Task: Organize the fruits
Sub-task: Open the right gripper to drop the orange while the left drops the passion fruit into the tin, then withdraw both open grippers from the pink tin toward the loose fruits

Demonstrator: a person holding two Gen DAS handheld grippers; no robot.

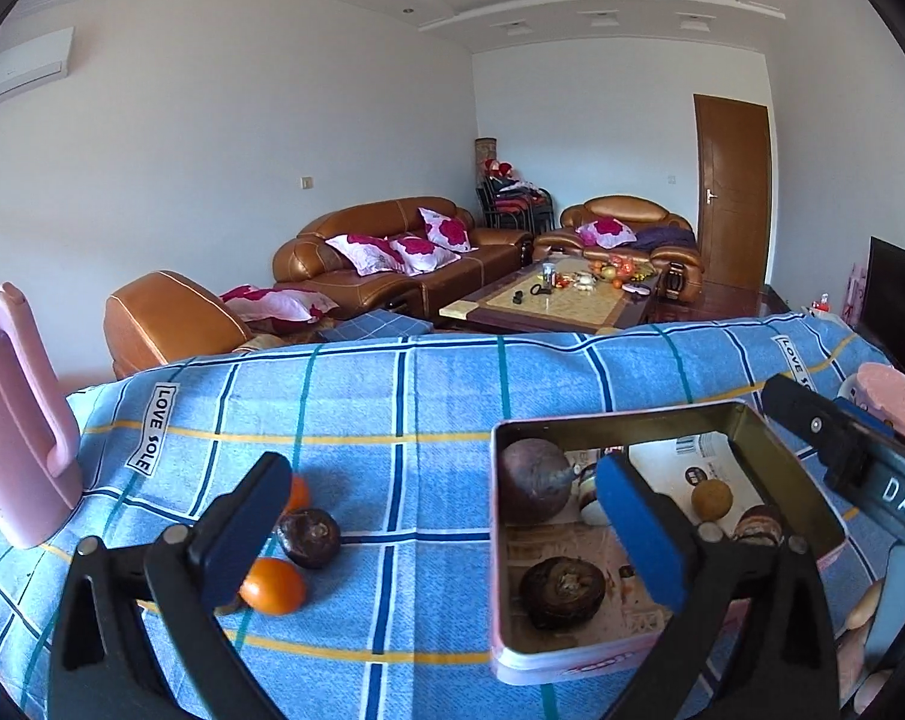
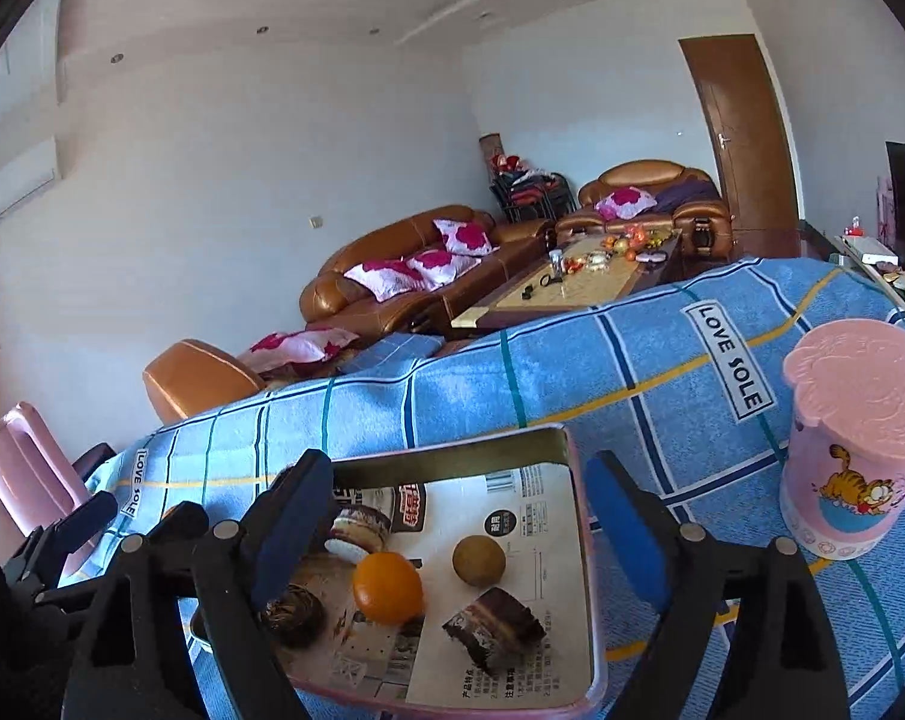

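An open pink tin box [image 1: 572, 657] sits on the blue checked cloth. In it lie a large purple-brown fruit [image 1: 533, 480], a dark round fruit [image 1: 563, 593] and a small tan fruit [image 1: 712, 499]. The right wrist view shows the box [image 2: 590, 570] also holding an orange [image 2: 387, 587] and the tan fruit [image 2: 478, 559]. On the cloth left of the box lie an orange [image 1: 272, 587], a dark fruit [image 1: 309, 537] and another orange [image 1: 296, 493]. My left gripper [image 1: 440, 531] is open and empty between them and the box. My right gripper [image 2: 458, 531] is open and empty over the box.
A pink handled object [image 1: 17, 414] stands at the table's left. A pink lidded cup with a cartoon cat [image 2: 854, 444] stands right of the box. The table's far edge [image 1: 452, 339] drops toward sofas and a coffee table [image 1: 554, 300].
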